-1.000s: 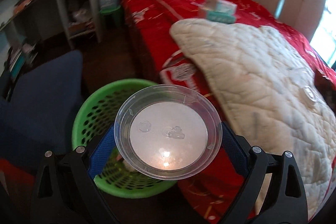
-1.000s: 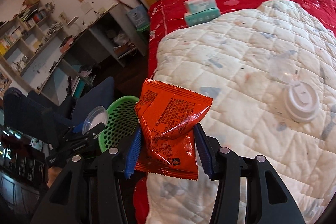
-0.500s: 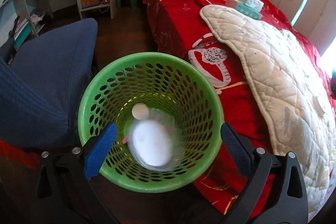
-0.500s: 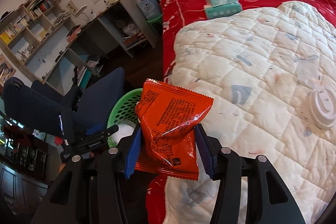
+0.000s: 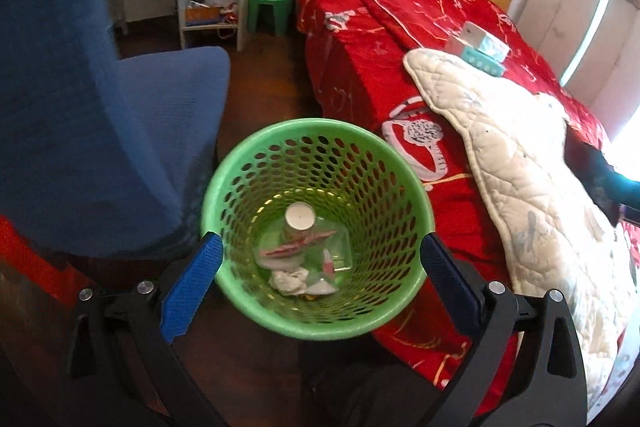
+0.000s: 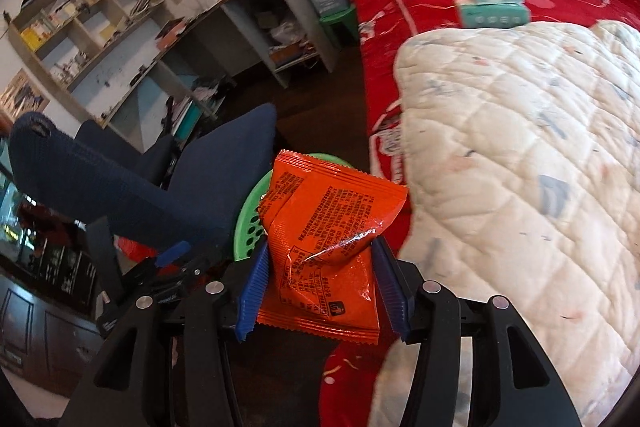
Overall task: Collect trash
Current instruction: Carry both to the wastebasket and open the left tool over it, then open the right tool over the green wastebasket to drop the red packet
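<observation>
A green perforated waste basket [image 5: 320, 147] stands on the floor beside the bed. In it lie a paper cup [image 5: 299, 218], a clear plastic lid [image 5: 340, 247], crumpled tissue [image 5: 289, 279] and scraps. My left gripper [image 5: 318, 259] is open and empty, just above the basket's near rim. My right gripper [image 6: 322, 259] is shut on an orange snack wrapper [image 6: 324, 227], held above the floor near the bed edge. The basket's rim [image 6: 250, 215] shows behind the wrapper in the right wrist view.
A blue office chair [image 5: 100, 131] stands left of the basket. A bed with a red cover [image 5: 380, 39] and a white quilt [image 5: 532, 195] lies to the right, with tissue boxes [image 5: 480, 51] on it. A desk with shelves [image 6: 132, 39] and a green stool [image 5: 269, 11] stand behind.
My left gripper opened and the clear lid fell into the basket, then the gripper drew back a little. My right gripper carried the wrapper left, off the quilt toward the basket.
</observation>
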The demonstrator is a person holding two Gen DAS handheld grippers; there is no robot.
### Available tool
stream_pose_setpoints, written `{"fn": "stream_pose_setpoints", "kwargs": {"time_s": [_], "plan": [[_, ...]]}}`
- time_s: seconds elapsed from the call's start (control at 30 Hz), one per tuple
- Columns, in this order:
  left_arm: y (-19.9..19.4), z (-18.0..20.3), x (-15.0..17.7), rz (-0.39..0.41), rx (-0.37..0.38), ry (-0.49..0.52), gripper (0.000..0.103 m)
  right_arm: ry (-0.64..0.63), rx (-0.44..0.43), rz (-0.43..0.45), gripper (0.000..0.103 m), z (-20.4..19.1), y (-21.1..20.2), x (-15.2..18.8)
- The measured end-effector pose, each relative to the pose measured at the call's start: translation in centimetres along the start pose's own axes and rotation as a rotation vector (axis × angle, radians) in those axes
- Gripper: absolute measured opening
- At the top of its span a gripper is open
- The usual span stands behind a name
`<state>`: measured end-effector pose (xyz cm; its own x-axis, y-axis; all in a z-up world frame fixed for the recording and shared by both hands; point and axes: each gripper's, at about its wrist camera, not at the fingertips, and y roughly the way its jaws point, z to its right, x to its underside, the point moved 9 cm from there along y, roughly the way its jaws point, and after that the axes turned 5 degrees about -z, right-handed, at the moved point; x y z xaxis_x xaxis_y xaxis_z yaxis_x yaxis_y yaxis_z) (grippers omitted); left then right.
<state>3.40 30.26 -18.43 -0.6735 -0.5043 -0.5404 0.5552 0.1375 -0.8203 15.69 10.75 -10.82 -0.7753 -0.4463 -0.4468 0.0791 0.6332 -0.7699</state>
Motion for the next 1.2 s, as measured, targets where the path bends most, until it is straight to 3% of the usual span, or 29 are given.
{"fn": "stream_pose_setpoints", "kwargs": {"time_s": [0.4,0.7,0.93,1.2], "plan": [[-2.4,-3.8,1.4,0.025,-0.022,-0.061,0.097,-0.031,-0.033,-0.099,0.053,-4.1,7.5,-0.3],[-1.9,-4.3,2.0,0.013,-0.013,-0.078,0.097,0.002,-0.063,-0.125,0.075,-5.2,11.0,-0.4],[-1.9,-3.4,1.8,0.016,-0.008,-0.073,0.097,0.000,-0.055,-0.120,0.076,-4.5,9.9,0.1],[-1.8,-0.8,1.6,0.010,0.018,-0.035,0.097,0.036,0.011,-0.062,0.081,-0.1,5.1,1.0]]}}
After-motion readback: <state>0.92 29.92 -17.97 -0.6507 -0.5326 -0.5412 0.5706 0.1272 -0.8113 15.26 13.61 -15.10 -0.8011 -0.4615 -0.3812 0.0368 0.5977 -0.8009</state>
